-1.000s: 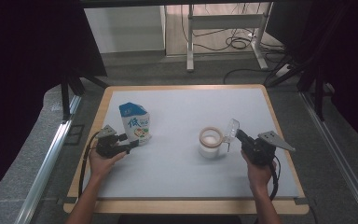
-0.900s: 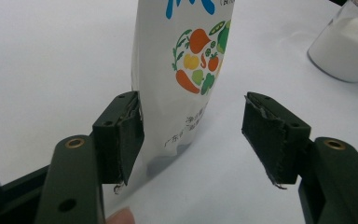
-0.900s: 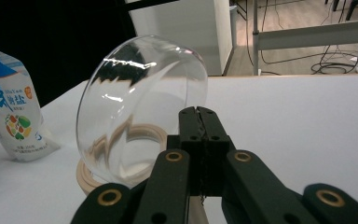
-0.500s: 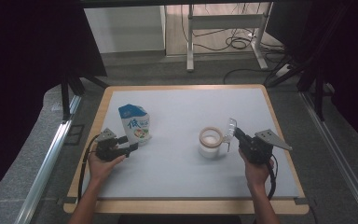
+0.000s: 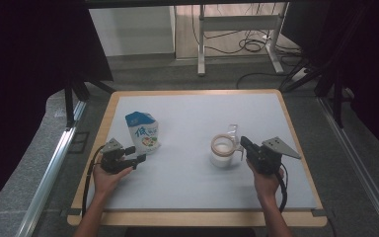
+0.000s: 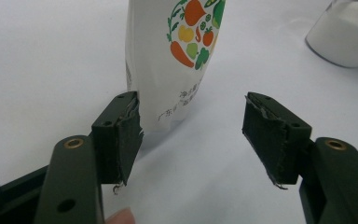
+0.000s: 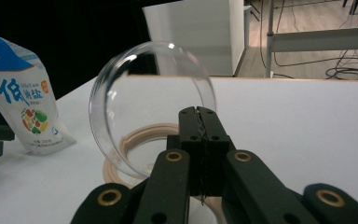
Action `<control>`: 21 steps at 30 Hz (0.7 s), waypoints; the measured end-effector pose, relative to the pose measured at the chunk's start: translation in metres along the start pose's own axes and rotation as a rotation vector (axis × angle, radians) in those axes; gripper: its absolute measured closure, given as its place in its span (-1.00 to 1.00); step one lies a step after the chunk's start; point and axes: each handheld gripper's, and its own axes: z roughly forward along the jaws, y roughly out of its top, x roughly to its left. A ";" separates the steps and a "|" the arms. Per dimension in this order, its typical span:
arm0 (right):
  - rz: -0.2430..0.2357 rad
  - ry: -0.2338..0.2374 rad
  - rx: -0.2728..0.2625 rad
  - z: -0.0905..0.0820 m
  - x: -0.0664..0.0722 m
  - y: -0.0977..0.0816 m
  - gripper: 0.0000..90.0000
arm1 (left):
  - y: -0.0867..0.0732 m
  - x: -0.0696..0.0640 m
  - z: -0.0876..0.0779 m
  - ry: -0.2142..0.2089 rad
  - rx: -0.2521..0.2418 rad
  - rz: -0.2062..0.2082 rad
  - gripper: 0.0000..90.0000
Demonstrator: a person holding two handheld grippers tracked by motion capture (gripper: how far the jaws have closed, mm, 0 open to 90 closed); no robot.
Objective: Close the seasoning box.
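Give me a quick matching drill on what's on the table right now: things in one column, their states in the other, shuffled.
1. left gripper
2. right gripper
3. salt pouch
4. jar

a. shut on the clear lid
b. lid swung up, mouth uncovered
c. jaws open, pouch just ahead
d. standing upright on the table

Pairs: 1-c, 2-a, 3-d, 4-b

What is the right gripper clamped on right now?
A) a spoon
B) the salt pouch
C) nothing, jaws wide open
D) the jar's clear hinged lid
D: in the right gripper view the right gripper has its jaws pressed together on the edge of the clear lid, swung up above the jar.
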 end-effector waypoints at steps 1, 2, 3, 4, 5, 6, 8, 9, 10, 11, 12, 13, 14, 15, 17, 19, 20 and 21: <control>0.000 0.000 0.000 0.000 0.000 0.000 1.00 | 0.000 0.000 0.000 0.000 0.000 0.000 -0.18; -0.003 0.006 0.002 0.002 0.002 0.000 1.00 | 0.000 0.000 0.000 -0.001 0.000 -0.001 -0.18; -0.005 0.010 0.003 0.003 0.003 0.000 1.00 | 0.000 0.000 0.000 -0.001 -0.001 -0.001 -0.18; -0.007 0.018 0.009 0.004 0.005 0.000 1.00 | 0.000 -0.001 -0.001 0.000 -0.003 0.000 -0.18; -0.008 0.023 0.010 0.005 0.008 0.000 1.00 | 0.000 -0.001 -0.001 -0.001 -0.005 -0.001 -0.18; -0.020 0.039 0.016 0.007 0.011 0.000 1.00 | 0.000 -0.001 -0.002 -0.003 -0.006 -0.002 -0.18; -0.021 0.048 0.023 0.008 0.013 0.000 0.99 | 0.000 -0.002 -0.002 -0.005 -0.007 0.000 -0.18; -0.032 0.063 0.030 0.009 0.016 -0.001 0.99 | 0.000 -0.002 -0.003 -0.006 -0.008 0.000 -0.18; -0.032 0.063 0.030 0.009 0.016 -0.001 0.99 | 0.000 -0.003 -0.003 -0.006 -0.009 0.002 -0.18; -0.031 0.074 0.034 0.009 0.017 -0.002 0.99 | 0.000 -0.003 -0.003 -0.006 -0.009 0.002 -0.18; -0.035 0.077 0.033 0.009 0.017 -0.002 1.00 | 0.000 -0.003 -0.003 -0.007 -0.009 0.001 -0.18; -0.038 0.080 0.030 0.008 0.017 -0.001 0.99 | 0.000 -0.003 -0.003 -0.007 -0.011 0.002 -0.18; -0.038 0.080 0.027 0.008 0.016 -0.001 0.99 | 0.000 -0.003 -0.003 -0.008 -0.010 0.001 -0.18; -0.036 0.082 0.025 0.006 0.015 -0.001 0.99 | 0.000 -0.004 -0.003 -0.009 -0.008 0.003 -0.18; -0.027 0.087 0.015 0.003 0.011 0.000 0.99 | -0.001 -0.004 -0.003 -0.010 -0.007 0.002 -0.18; -0.026 0.078 0.010 -0.001 0.005 0.000 0.99 | -0.001 -0.004 -0.003 -0.011 -0.006 0.002 -0.18; -0.018 0.075 0.006 -0.004 0.000 -0.001 0.99 | -0.001 -0.005 -0.003 -0.013 -0.004 0.002 -0.18; -0.009 0.071 0.002 -0.006 -0.005 -0.001 0.99 | -0.002 -0.005 -0.003 -0.016 -0.004 0.001 -0.18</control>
